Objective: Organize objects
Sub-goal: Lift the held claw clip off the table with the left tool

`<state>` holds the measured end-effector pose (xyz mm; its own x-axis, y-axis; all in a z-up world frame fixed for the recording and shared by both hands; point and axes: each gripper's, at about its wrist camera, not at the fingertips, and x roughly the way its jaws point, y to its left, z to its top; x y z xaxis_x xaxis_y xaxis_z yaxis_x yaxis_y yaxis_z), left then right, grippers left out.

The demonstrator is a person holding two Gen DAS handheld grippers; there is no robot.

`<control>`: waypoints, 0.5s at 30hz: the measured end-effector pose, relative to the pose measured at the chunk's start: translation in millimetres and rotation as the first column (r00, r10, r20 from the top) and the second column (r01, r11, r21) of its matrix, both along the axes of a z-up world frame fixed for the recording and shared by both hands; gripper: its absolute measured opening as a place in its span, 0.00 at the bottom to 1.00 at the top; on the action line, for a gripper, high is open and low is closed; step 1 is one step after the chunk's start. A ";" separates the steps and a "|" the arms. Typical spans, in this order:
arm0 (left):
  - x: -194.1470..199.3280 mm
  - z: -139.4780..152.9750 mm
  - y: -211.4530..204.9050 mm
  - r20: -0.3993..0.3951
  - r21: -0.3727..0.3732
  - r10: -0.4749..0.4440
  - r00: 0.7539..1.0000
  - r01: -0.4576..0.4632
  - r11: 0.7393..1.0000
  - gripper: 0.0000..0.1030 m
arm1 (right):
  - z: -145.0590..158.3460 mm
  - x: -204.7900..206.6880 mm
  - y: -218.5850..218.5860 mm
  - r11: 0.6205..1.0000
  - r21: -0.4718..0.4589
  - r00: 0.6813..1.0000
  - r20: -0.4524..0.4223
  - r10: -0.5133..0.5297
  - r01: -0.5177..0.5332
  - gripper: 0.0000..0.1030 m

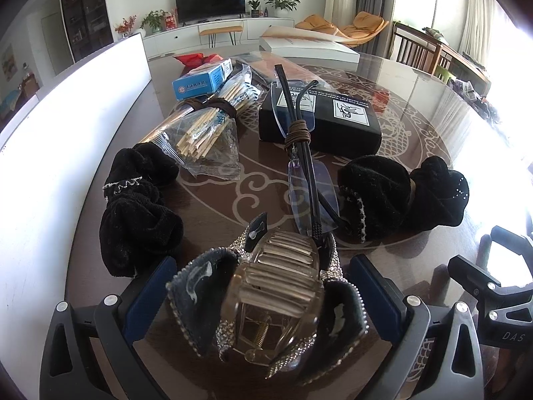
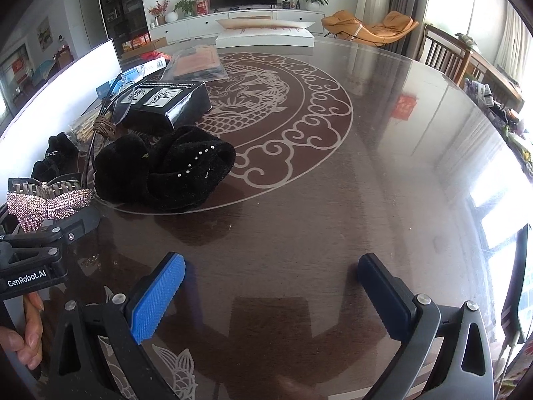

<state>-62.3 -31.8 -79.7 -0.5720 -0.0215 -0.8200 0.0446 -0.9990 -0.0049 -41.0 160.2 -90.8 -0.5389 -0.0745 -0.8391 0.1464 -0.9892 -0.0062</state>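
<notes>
A rhinestone hair clip (image 1: 276, 300) is framed, seemingly ungripped, between the wide-spread left gripper (image 1: 266, 300) fingers near the table's (image 2: 333, 200) edge; right gripper (image 2: 271, 295) wide, empty; most sorting judged outstanding.

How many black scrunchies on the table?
2. One black scrunchie lies left of the glasses, near the chopstick bag. The other scrunchie lies right of the glasses, before the black box. Clutter may hide more.

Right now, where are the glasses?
In the left wrist view the glasses lie mid-table, leaning on the black box, between two black scrunchies.
</notes>
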 end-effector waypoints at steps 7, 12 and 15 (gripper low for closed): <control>0.1 0.0 0.1 0.000 0.000 0.000 1.000 0.000 1.000 1.00 | -0.2 0.5 0.6 1.000 -0.005 1.000 -0.010 -0.021 0.021 1.00; 0.7 0.5 -0.4 0.000 0.002 -0.005 1.000 0.005 1.000 1.00 | -0.3 -0.1 0.0 0.999 -0.005 0.998 -0.024 -0.052 0.052 1.00; 9.2 1.1 -1.2 0.005 -0.001 -0.023 1.000 0.023 1.000 1.00 | -0.1 0.4 0.2 0.998 -0.006 0.998 -0.030 -0.060 0.060 1.00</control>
